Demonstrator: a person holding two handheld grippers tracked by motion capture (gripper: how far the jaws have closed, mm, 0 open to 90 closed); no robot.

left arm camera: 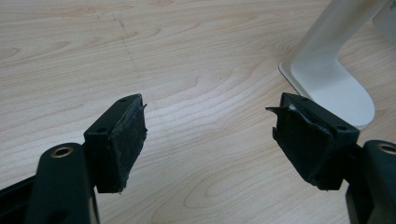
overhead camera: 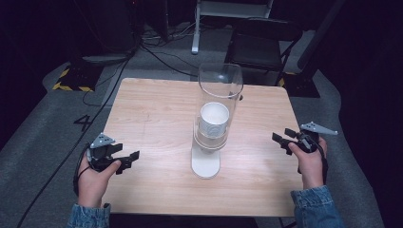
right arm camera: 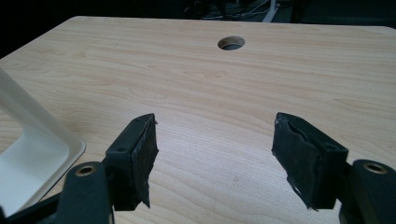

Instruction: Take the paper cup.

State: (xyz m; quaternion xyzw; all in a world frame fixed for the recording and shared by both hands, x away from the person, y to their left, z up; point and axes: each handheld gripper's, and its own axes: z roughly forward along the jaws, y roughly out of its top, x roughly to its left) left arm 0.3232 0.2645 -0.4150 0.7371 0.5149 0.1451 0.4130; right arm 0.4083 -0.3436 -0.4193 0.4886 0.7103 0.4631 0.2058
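Looking down from the high view, there's a wooden table (overhead camera: 157, 114) with a clear tube cup dispenser (overhead camera: 215, 118) standing in the middle on a white base (overhead camera: 206, 164), and a stack of white paper cups (overhead camera: 214, 118) sits inside the tube. Left gripper (overhead camera: 128, 161) is held near the table's left edge, right gripper (overhead camera: 281, 140) near the right edge, both well apart from the dispenser and both pointing in toward it. Left gripper view next: the left gripper (left arm camera: 208, 140) has its jaws spread wide with nothing but bare wood between them, and the white base (left arm camera: 334, 88) is off to the upper right, just past the right jaw. Right gripper view: the right gripper (right arm camera: 215, 154) also has its jaws apart with only tabletop between, holding nothing, the white base (right arm camera: 32, 158) peeks in at the left edge, and a round cable hole (right arm camera: 231, 43) sits in the table farther ahead
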